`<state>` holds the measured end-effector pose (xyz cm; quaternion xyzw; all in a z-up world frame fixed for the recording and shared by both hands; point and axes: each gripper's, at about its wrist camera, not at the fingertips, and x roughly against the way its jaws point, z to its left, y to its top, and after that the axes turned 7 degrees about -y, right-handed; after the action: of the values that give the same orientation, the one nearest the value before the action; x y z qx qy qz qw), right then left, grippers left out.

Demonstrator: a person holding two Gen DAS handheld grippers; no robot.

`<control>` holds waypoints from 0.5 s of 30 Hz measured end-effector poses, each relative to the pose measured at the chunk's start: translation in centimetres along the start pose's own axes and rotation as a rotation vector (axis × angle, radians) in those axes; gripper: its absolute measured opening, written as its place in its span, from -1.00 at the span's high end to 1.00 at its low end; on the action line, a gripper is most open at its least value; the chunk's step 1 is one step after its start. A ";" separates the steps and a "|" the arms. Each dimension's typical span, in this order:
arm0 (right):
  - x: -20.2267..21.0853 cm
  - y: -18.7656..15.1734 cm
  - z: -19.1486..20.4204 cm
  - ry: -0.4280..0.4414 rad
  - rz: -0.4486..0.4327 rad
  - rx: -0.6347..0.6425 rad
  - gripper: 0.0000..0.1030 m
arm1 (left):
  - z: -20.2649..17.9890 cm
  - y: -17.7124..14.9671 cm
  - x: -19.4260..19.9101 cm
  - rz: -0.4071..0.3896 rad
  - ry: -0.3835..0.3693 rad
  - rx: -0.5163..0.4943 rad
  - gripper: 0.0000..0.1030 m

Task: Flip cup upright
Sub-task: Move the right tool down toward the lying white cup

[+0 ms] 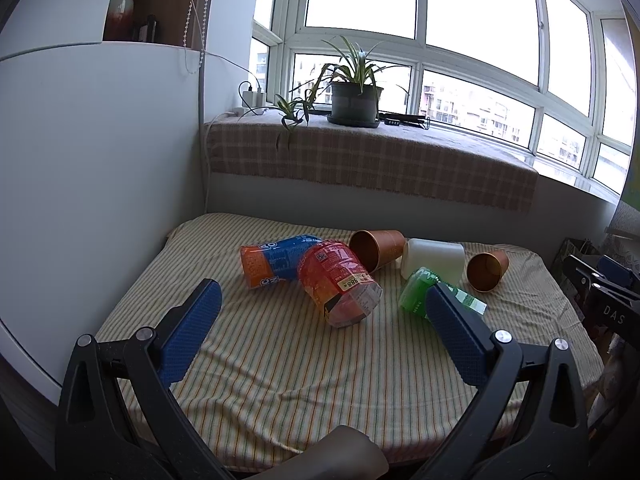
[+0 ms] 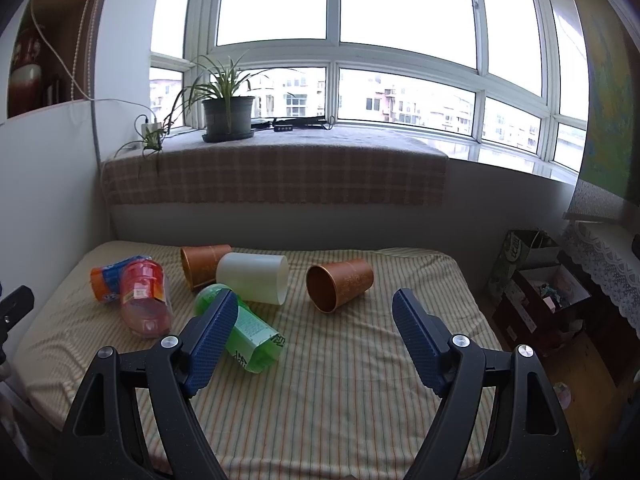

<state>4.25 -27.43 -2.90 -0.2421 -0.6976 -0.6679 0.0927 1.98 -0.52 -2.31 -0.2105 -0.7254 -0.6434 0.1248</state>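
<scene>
You had a table covered in a striped cloth point(image 2: 340, 380) in front of you, pushed up against the wall under the window ledge, and six cups lay tipped over on its far half. Largest was the white cup point(image 2: 254, 278), near the middle of the far edge, touching a copper cup point(image 2: 202, 266) behind it. Toward the far left corner lay a red cup point(image 1: 340, 282) across a blue and orange cup point(image 1: 276, 260). A green cup point(image 2: 248, 332) lay nearest you, just in front of the white one. Alone toward the far right sat a second copper cup point(image 2: 340, 286), which I judged the easiest to flip.

That lone cup lay on its side, its long axis running from far right to near left, with the open mouth turned toward you. It sat straight ahead of your right gripper point(image 2: 316, 316), just beyond the fingertips and between their lines, nothing touching it. Your left gripper point(image 1: 320, 304) faced the red cup instead, well apart from the copper one. So the right hand looked nearer and better lined up.

Both grippers stood spread wide and carried nothing.

The right gripper's left finger covered part of the green cup. The cups' bases mostly faced away, and the print on the labels was too small to read.
</scene>
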 end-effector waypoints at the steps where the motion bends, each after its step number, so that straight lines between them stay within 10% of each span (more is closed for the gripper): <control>1: -0.1 0.0 0.1 0.002 0.000 0.004 -0.54 | 0.0 0.0 -0.1 0.003 0.002 0.000 -1.00; 15: -6.6 1.4 0.4 0.225 0.075 0.181 -0.54 | 0.7 -0.6 -0.9 0.048 0.025 -0.014 -1.00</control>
<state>10.67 -28.49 -4.64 -0.1824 -0.7306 -0.6213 0.2168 2.61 0.02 -3.34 -0.2205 -0.7140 -0.6479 0.1479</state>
